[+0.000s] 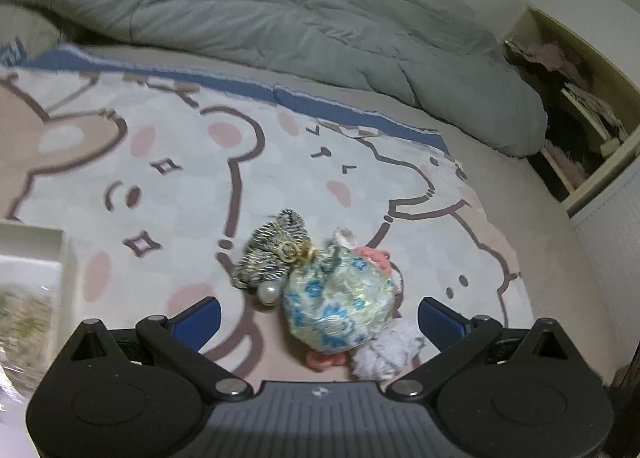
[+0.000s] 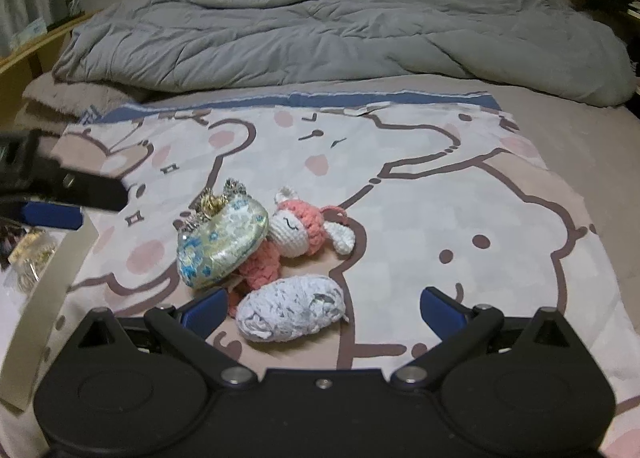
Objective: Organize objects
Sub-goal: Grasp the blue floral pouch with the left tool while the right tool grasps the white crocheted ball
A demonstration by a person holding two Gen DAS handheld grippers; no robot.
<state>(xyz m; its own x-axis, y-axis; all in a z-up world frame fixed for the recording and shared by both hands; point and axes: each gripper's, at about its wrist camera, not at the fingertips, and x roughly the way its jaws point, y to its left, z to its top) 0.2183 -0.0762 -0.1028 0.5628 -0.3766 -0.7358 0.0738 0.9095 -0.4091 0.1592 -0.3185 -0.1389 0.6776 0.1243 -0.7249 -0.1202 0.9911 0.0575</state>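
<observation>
A small heap of soft things lay on the bear-print blanket [image 2: 420,194], near the front edge of the bed, with the grey duvet [image 2: 320,34] bunched at the far side. A floral pouch [image 1: 340,306] rested on top, touching a striped bow [image 1: 272,254] with a pearl [image 1: 269,293] on its left. A pink crochet doll [image 2: 296,232] lay partly under the pouch, and a white crochet piece [image 2: 290,312] lay nearest, touching the doll.

The left gripper [image 1: 319,316] was held low over the heap, its jaws spread wide with the pouch between them and nothing gripped. The right gripper [image 2: 322,308] was likewise released, its jaws wide on either side of the white piece, with no contact seen. A white box [image 2: 52,286] stood at the left, just beside the blanket, with packets of some kind inside; what they were could not be told.

The step in hand was judged to be a reach for the first item, none of the heap having been sorted yet. For the next move, one gripper would need to be lowered and closed on a single item, most likely the pouch or the white piece. As the things were touching and overlapped, care would be called for so that neighbours were not dragged along before the carry to the box.
</observation>
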